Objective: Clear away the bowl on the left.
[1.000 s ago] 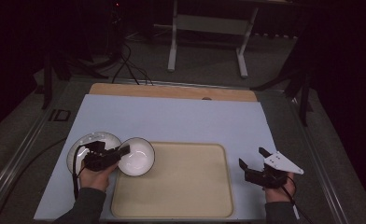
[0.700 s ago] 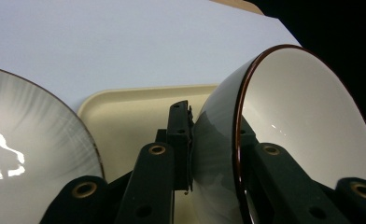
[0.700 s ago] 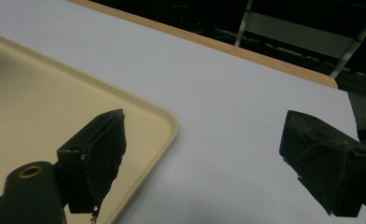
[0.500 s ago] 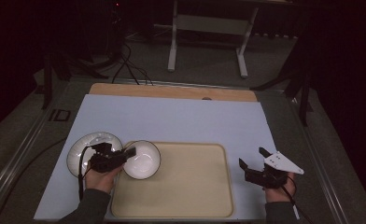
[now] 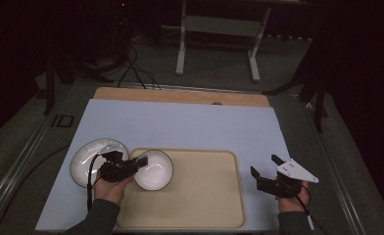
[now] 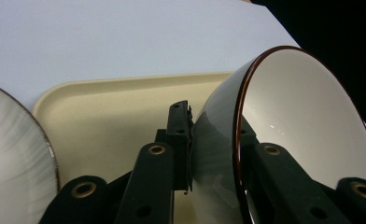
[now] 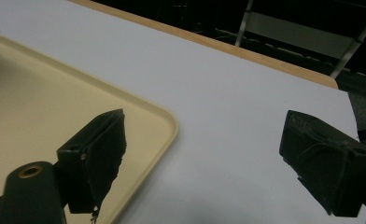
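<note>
The left gripper (image 5: 140, 163) is clamped on the rim of a white bowl (image 5: 154, 169) with a dark brown edge — in the left gripper view one jaw lies against the outside of the bowl's wall (image 6: 218, 140) and the other sits inside it, so the wall is pinched between them. The bowl is tilted, its opening turned to the side in that view, and in the high view it sits over the left end of the cream tray (image 5: 204, 196), just inside the tray's near-left corner. Just beside the bowl, to its left and off the tray, a white plate (image 5: 89, 156) with a dark rim lies on the pale blue mat (image 5: 190, 127); the left hand (image 5: 109, 188) partly covers its near edge. The right gripper (image 5: 264, 169) hovers to the right of the tray, over the mat and well apart from the bowl — its jaws stand wide with nothing between them, and the right gripper view shows the tray's corner (image 7: 165, 123) beneath the left jaw. A wooden board (image 5: 180, 95) edges the far side of the mat.
</note>
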Demonstrator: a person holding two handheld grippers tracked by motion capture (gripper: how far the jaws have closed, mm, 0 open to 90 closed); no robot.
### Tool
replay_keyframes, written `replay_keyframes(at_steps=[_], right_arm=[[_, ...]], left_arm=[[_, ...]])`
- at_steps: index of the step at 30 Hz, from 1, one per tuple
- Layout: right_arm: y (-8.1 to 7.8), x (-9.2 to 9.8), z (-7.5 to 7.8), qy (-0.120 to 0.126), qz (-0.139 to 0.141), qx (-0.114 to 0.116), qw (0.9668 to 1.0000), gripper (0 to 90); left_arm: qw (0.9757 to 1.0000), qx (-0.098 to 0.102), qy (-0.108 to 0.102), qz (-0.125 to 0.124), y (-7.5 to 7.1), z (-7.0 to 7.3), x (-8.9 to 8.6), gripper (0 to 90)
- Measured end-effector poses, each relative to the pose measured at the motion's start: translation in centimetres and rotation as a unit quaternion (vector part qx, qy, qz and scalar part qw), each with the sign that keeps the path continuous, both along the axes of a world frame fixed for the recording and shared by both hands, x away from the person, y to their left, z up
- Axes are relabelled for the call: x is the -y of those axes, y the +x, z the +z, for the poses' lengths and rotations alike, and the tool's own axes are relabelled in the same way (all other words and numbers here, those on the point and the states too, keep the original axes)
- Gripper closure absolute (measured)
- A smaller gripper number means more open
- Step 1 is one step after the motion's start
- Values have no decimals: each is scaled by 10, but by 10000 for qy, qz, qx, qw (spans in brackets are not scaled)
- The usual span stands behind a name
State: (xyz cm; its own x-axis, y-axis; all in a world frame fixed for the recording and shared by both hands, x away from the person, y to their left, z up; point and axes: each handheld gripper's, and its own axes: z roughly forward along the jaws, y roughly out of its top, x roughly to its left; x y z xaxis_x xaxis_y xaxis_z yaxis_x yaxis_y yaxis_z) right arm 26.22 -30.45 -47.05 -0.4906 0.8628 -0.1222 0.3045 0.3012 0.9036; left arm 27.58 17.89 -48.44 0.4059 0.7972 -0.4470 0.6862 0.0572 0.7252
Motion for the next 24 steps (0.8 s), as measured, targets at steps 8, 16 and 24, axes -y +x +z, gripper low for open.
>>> replay_keyframes(at_steps=[8, 16, 24], right_arm=[[0, 0, 0, 11, -1, 0, 10000, 142], [0, 0, 0, 13, 1, -2, 10000, 142], [0, 0, 0, 13, 5, -1, 10000, 142]], left_arm=[[9998, -56, 58, -167, 0, -3, 11, 773], [9994, -101, 149, -286, 0, -7, 19, 773], [9991, -165, 177, -359, 1, -10, 24, 773]])
